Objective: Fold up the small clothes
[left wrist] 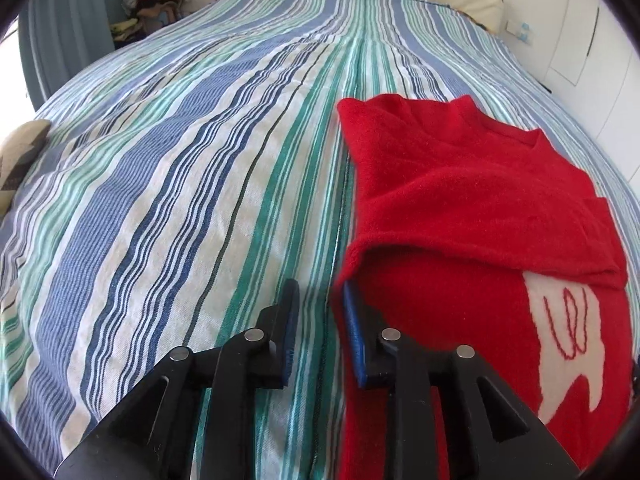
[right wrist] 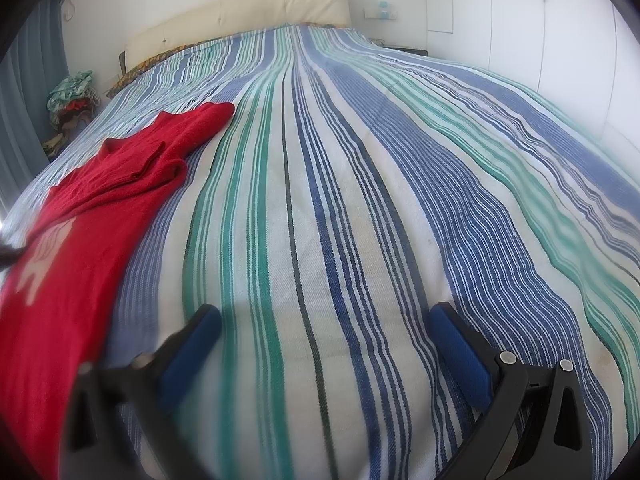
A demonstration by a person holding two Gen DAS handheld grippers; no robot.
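Observation:
A small red sweater [left wrist: 472, 208] with a white motif [left wrist: 568, 336] lies on the striped bedspread [left wrist: 180, 200], its upper part folded down over the body. My left gripper [left wrist: 320, 286] hovers at the sweater's left edge with its blue pads a narrow gap apart. Only bedspread shows between them, and the right pad [left wrist: 352, 320] rests against the red fabric. In the right wrist view the sweater [right wrist: 100, 200] lies far left. My right gripper [right wrist: 324, 318] stands wide open over bare bedspread [right wrist: 360, 220], to the right of the sweater, holding nothing.
A cream headboard [right wrist: 240, 16] closes the far end of the bed. A pile of clothes [left wrist: 156, 0] sits beyond the far left corner, and a patterned cushion [left wrist: 20, 152] lies at the left edge. White cupboard doors [right wrist: 540, 40] run along the right side.

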